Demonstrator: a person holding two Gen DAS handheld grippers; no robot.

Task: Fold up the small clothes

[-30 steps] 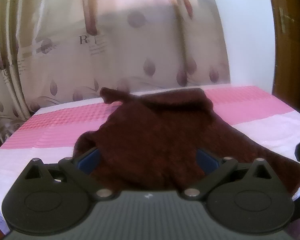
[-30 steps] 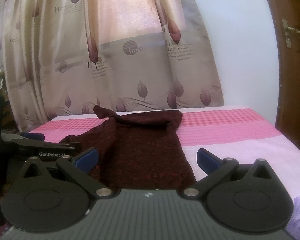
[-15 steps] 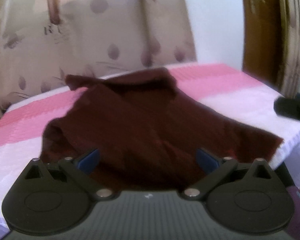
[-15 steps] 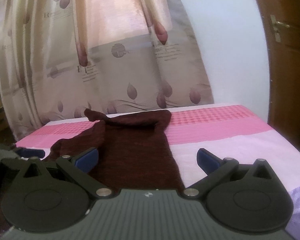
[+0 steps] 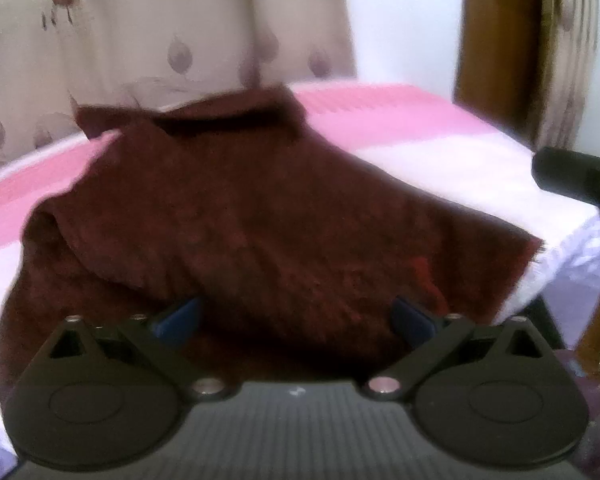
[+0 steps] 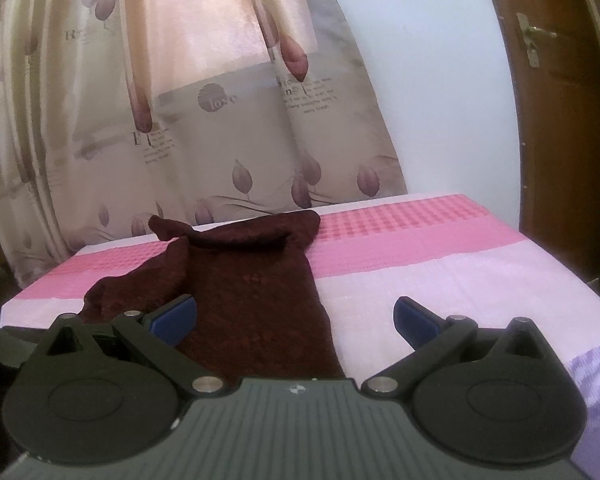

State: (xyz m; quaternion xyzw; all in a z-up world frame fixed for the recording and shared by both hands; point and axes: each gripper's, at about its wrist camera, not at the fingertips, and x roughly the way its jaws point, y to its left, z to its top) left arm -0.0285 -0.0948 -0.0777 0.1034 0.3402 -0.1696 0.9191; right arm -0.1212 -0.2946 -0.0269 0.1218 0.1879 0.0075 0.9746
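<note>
I count one dark maroon knitted garment point(image 6: 252, 292), one pink-and-white bed point(image 6: 440, 264), one leaf-print curtain point(image 6: 220, 120), one wooden door point(image 6: 560, 120).

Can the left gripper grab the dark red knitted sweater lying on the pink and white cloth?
Probably yes. The left gripper sits right over the near part of the dark red knitted sweater, its jaws closing with fabric between them, not yet pinched. Nothing blocks it.

Fuzzy knit garment point(image 6: 252, 300), waffle-textured bedspread point(image 6: 400, 232)
</note>
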